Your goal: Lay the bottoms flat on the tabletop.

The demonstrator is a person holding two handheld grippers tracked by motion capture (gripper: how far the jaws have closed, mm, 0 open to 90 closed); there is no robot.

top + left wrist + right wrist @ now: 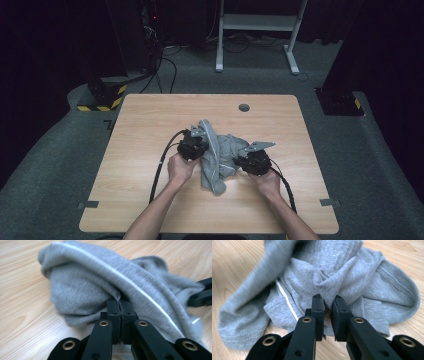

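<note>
Both tools clamp grey garment (218, 155) on table (150, 130); no writing legible.

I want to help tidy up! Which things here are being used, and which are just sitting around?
In use:
cloth, grey, crumpled
left gripper, shut on the cloth
right gripper, pinching a fold of it
table

Just sitting around:
white frame on the floor
striped block beside the table
</note>
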